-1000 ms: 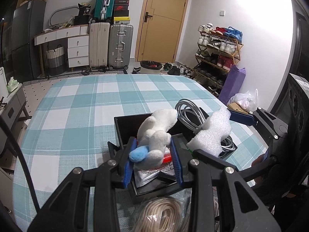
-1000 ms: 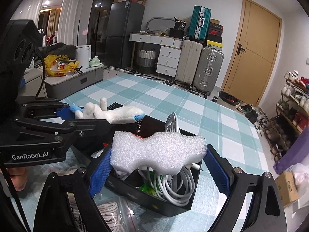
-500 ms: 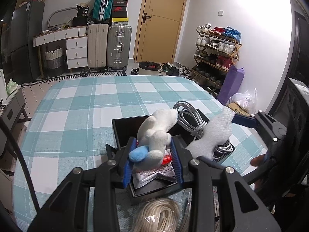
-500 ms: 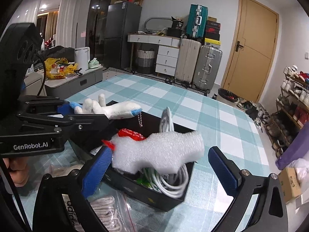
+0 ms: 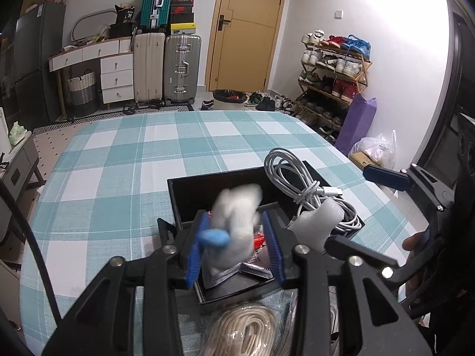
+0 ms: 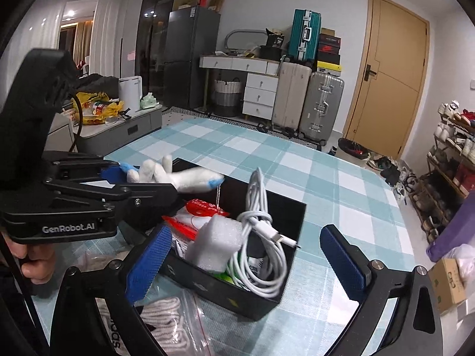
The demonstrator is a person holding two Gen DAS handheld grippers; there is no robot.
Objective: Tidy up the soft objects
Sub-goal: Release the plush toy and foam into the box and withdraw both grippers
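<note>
Foam block (image 6: 216, 243) dropped into black box (image 6: 267, 299), right gripper (image 6: 246, 261) spread wide

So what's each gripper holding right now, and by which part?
The left gripper looks shut on the plush toy, pinching its body near the blue-tipped end. The right gripper is open and holds nothing; the foam block sits in the black box.
</note>
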